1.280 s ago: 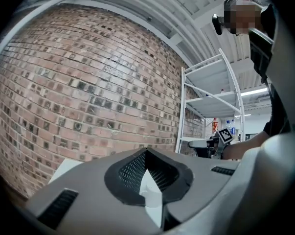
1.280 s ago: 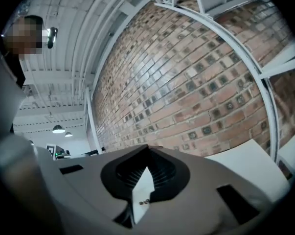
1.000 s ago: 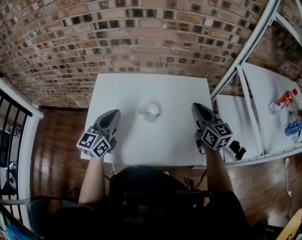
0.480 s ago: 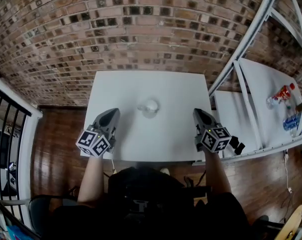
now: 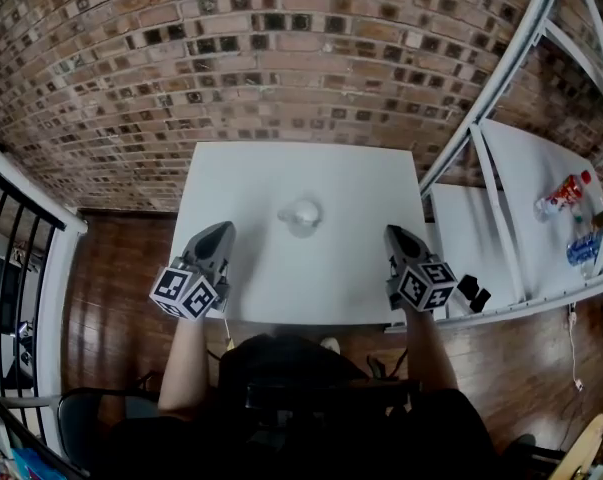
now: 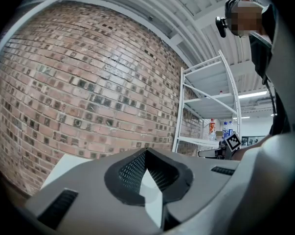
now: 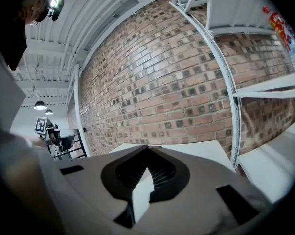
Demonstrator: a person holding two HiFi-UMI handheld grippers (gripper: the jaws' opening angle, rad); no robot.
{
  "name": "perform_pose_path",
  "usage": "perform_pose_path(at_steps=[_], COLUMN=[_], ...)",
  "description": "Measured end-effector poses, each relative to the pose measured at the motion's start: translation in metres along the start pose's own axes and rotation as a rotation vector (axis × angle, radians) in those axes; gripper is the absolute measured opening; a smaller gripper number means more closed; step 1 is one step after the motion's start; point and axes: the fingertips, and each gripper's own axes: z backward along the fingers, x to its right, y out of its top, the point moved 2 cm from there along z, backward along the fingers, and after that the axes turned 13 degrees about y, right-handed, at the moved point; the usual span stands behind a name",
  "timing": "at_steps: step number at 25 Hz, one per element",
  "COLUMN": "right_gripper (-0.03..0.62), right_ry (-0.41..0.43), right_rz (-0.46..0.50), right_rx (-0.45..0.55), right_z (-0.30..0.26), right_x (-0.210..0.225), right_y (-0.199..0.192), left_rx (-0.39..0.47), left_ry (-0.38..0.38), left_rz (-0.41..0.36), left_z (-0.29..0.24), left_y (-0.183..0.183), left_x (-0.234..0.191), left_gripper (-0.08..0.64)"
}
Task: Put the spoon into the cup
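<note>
A small clear cup (image 5: 301,214) stands in the middle of the white table (image 5: 251,178). Something pale shows inside it, but it is too small to tell whether that is the spoon; I see no spoon lying on the table. My left gripper (image 5: 224,227) rests over the table's near left part, left of the cup and apart from it. Its jaws meet at the tip (image 6: 146,151) with nothing between them. My right gripper (image 5: 393,231) is over the near right edge, also clear of the cup, its jaws shut and empty (image 7: 147,147).
A brick wall (image 5: 281,58) backs the table. A white metal rack (image 5: 481,128) stands close on the right, with bottles (image 5: 566,198) on its shelf. A black railing (image 5: 11,228) stands at the left, over a wooden floor (image 5: 111,268).
My right gripper has sunk a little and drawn back toward the table's near edge. The left gripper and the cup have stayed put.
</note>
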Motion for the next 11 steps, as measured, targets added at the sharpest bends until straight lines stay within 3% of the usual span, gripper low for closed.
perform_pose_path(at_steps=[11], right_gripper=[0.002], right_ry=[-0.024], right_rz=[-0.002], right_rx=[-0.052], right_z=[-0.01], right_x=[0.006], right_y=[-0.018], left_rx=[-0.002], left_ry=[0.011], left_rz=[0.011], left_z=[-0.004], left_y=[-0.004], left_x=[-0.009], left_gripper=[0.003])
